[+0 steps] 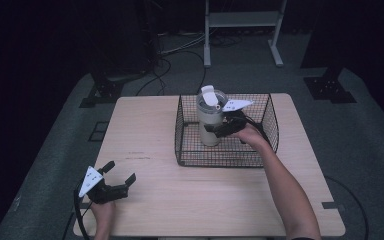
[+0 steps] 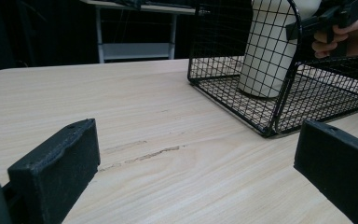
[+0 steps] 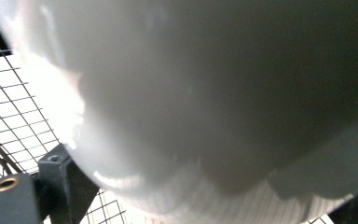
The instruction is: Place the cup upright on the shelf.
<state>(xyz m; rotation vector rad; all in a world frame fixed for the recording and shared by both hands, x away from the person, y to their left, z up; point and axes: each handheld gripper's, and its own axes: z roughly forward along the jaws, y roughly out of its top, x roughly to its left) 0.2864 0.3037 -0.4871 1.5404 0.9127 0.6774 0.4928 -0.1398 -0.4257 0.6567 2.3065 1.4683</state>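
A cream tumbler point(image 1: 208, 122) with a white lid stands upright in the left part of a black wire basket point(image 1: 220, 159) on the wooden table point(image 1: 145, 130). My right gripper point(image 1: 219, 130) reaches into the basket from the right and is shut on the tumbler's side. In the right gripper view the tumbler point(image 3: 214, 93) sits between the jaws of that gripper point(image 3: 213, 177). My left gripper point(image 1: 121, 171) rests open near the table's front left corner with nothing in it. The left gripper view looks past its jaws point(image 2: 200, 149) towards the basket point(image 2: 279, 112), the tumbler point(image 2: 265, 51) and the right gripper point(image 2: 326, 21).
Bare tabletop lies between the left gripper and the basket. Behind the table a white-framed stand point(image 1: 242, 20) is on the carpet, with cables point(image 1: 165, 65) and dark stand bases point(image 1: 330, 87) on either side.
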